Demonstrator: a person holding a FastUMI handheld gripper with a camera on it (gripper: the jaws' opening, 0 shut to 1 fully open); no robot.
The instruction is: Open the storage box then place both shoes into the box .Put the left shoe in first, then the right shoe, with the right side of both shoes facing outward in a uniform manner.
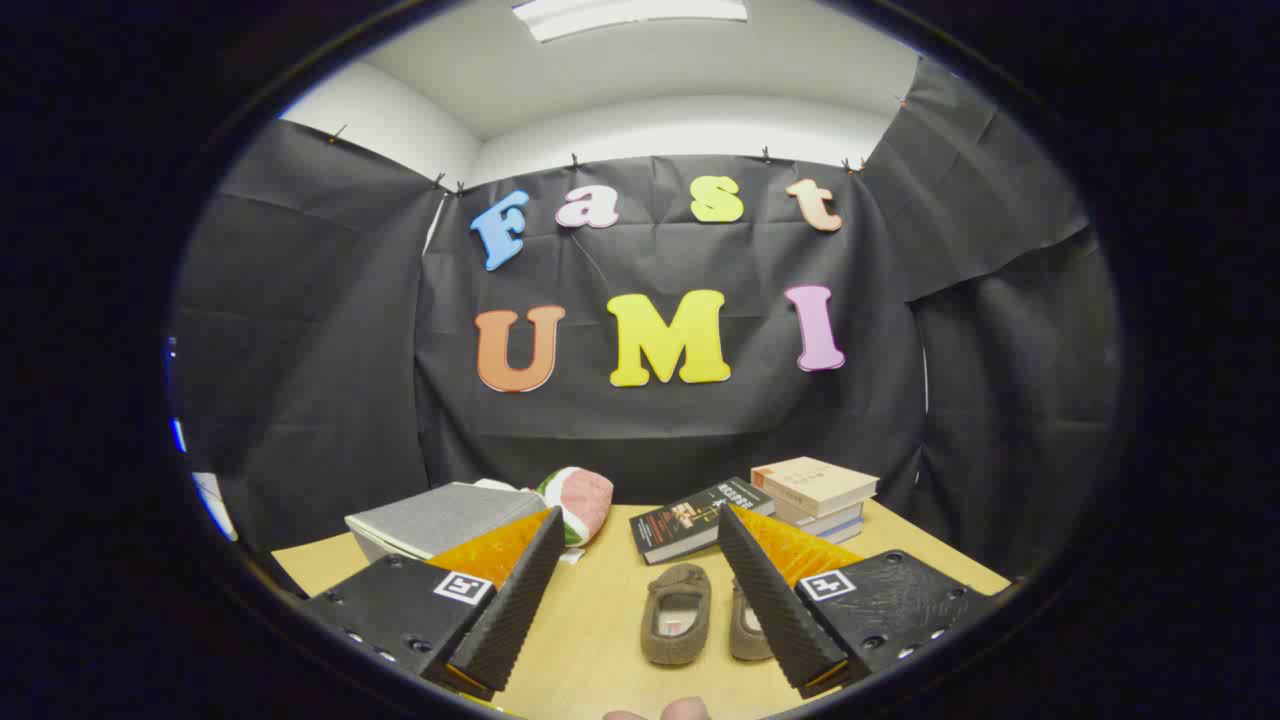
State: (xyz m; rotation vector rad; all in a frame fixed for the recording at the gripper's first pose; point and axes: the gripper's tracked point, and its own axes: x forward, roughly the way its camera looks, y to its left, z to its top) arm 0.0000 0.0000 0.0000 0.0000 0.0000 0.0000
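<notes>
Two shoes [700, 612] wait on the surface [600, 620] between your spread fingers | tool [640, 590] wide, empty | storage box [440, 520] closed, beyond left finger | reach its lid squarely first, lift gently.

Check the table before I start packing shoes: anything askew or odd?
Nothing stands out. The two brown slippers sit side by side between the open claw fingers; the grey fabric storage box is closed; the dark book lies askew beside the stack.
</notes>
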